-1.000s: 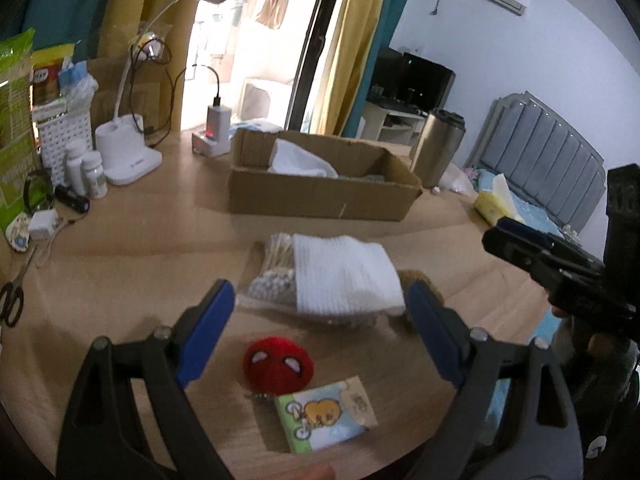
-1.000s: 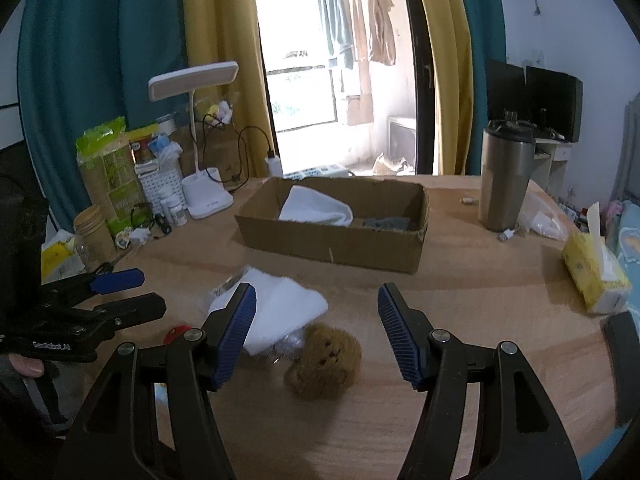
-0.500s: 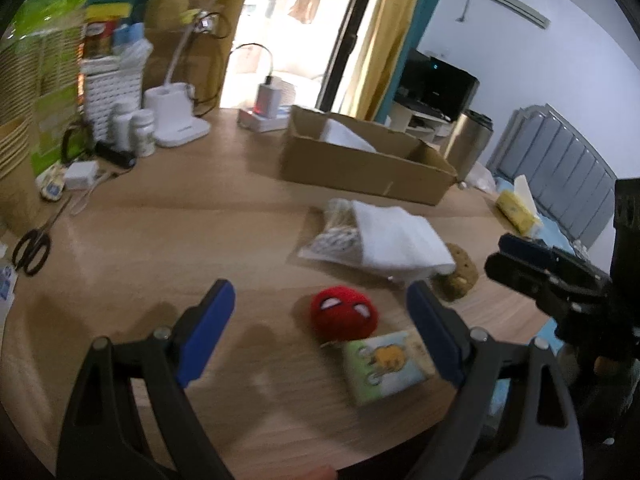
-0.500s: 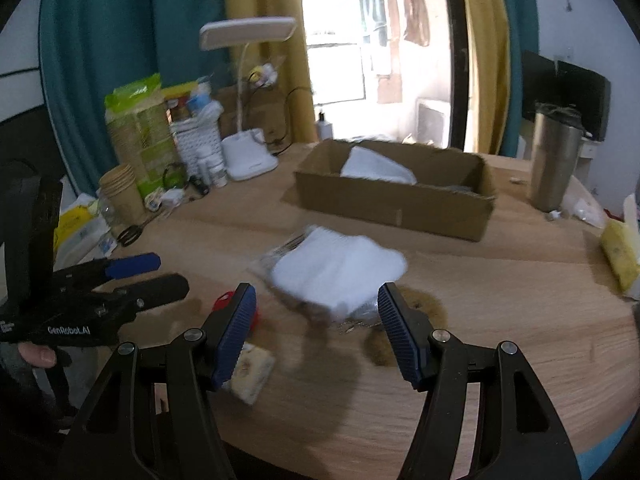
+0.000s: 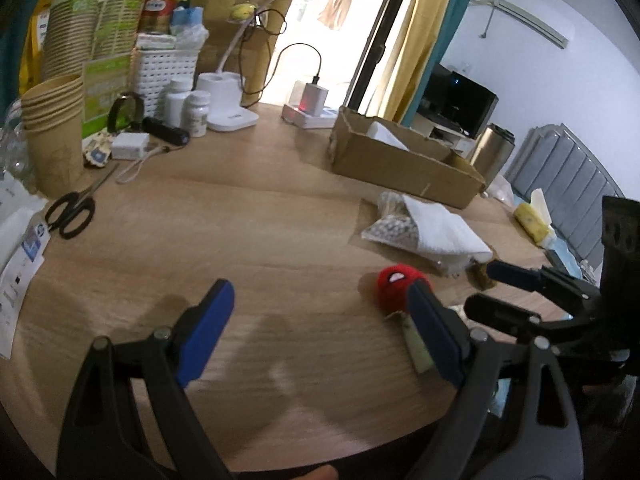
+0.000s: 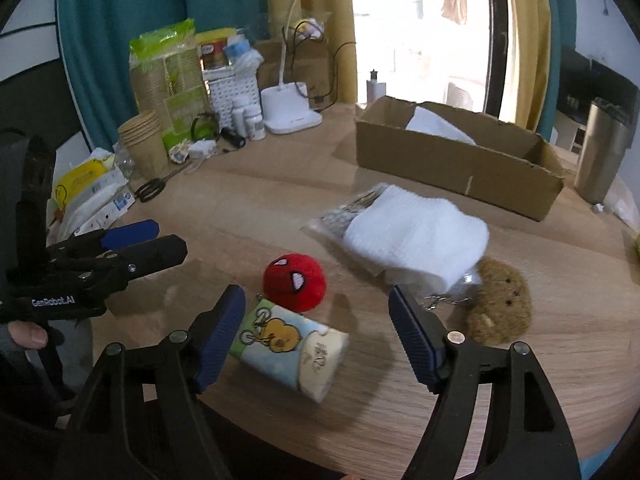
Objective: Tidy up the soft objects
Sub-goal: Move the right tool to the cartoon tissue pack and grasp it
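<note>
Between the right gripper's (image 6: 316, 336) just-widened jaws, cartoon-printed pouch (image 6: 294, 346), mostly hidden from left gripper (image 5: 320, 328), spread, empty.

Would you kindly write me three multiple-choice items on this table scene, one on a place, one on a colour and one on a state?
1. Where does the white folded towel lie?
A. inside the cardboard box
B. on the table, in front of the cardboard box
C. under the desk lamp

2. What colour is the round plush ball?
A. red
B. green
C. yellow

3. How does the right gripper stand?
A. shut on the brown plush toy
B. shut on the scissors
C. open, holding nothing

Answers:
1. B: the towel rests on the wooden table, on the near side of the cardboard box.
2. A: the ball is red with white eye patches.
3. C: its jaws have just been opening and stand apart above the printed tissue pack, pressing on nothing.
</note>
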`<state>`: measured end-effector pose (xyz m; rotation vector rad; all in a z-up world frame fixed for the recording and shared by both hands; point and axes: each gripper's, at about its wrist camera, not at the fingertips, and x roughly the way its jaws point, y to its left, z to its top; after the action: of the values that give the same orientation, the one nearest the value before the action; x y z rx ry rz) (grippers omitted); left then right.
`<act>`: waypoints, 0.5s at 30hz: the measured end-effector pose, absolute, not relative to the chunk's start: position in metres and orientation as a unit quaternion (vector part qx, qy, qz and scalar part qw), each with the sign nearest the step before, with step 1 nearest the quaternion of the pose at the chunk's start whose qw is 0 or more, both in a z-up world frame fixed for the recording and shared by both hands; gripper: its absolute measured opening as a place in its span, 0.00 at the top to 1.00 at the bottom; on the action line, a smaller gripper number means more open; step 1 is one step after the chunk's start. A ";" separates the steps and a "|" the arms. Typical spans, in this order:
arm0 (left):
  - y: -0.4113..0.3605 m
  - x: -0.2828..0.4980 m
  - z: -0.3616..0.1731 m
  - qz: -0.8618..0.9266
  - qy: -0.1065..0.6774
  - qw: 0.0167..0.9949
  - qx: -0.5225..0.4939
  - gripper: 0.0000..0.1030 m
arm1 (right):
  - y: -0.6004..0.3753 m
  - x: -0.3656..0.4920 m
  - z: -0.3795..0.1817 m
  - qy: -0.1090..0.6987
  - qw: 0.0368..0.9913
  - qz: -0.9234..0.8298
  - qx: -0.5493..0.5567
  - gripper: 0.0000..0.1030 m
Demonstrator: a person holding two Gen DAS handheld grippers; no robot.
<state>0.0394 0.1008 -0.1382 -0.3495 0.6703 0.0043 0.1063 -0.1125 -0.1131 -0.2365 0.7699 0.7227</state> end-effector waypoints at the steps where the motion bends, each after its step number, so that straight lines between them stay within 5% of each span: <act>1: 0.102 0.038 -0.139 0.003 0.327 0.930 -0.170 0.13 | -0.110 0.106 -0.114 0.368 0.856 0.344 -0.115 0.25; 15: 0.109 0.026 -0.153 0.007 0.339 0.925 -0.173 0.13 | -0.099 0.100 -0.133 0.411 0.838 0.336 -0.125 0.25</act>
<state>0.0262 0.1090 -0.1530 -0.3552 0.6959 0.0140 0.1005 -0.0990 -0.1327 -0.2639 0.8685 0.7109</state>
